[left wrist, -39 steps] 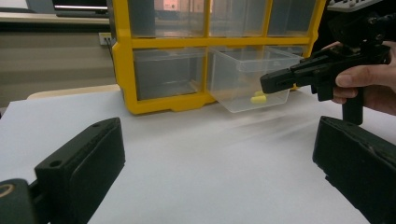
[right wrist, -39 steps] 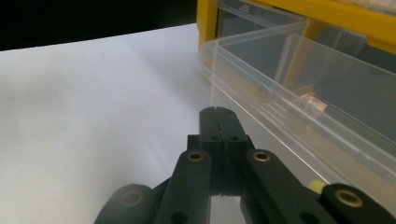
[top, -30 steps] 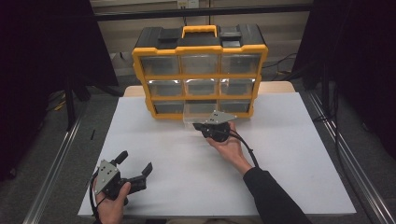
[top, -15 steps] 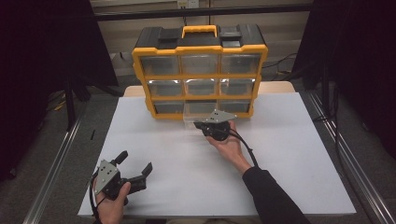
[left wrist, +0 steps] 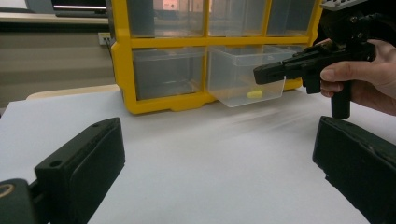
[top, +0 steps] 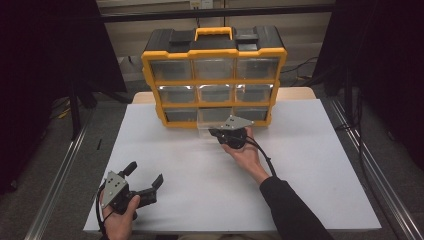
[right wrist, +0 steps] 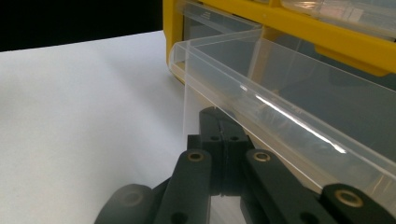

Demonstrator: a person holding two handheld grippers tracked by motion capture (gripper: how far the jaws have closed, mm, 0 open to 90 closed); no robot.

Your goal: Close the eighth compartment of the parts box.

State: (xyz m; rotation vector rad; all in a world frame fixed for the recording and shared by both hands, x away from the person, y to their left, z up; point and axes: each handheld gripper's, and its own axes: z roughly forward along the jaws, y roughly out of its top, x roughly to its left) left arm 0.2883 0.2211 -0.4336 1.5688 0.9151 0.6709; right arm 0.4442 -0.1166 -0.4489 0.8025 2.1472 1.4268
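Observation:
A yellow and black organizer (top: 215,80) with clear drawers stands at the back of the white table (top: 300,170). Its bottom middle drawer (top: 206,128) is pulled partly out, and a small yellow piece (left wrist: 254,94) lies inside it. My right gripper (top: 213,133) is at the drawer's front. Its jaws are pressed together just under the clear rim (right wrist: 280,109), seemingly pinching the front wall. The left gripper view shows that gripper (left wrist: 262,73) from the side as one shut bar. My left gripper (top: 145,175) rests near the table's front left, wide open with nothing between its fingers (left wrist: 79,163).
The organizer's other drawers (top: 172,95) are pushed in. A black handle and lid (top: 214,36) top the case. Metal rails (top: 372,170) run along both sides of the table. Dark curtains stand at left and right.

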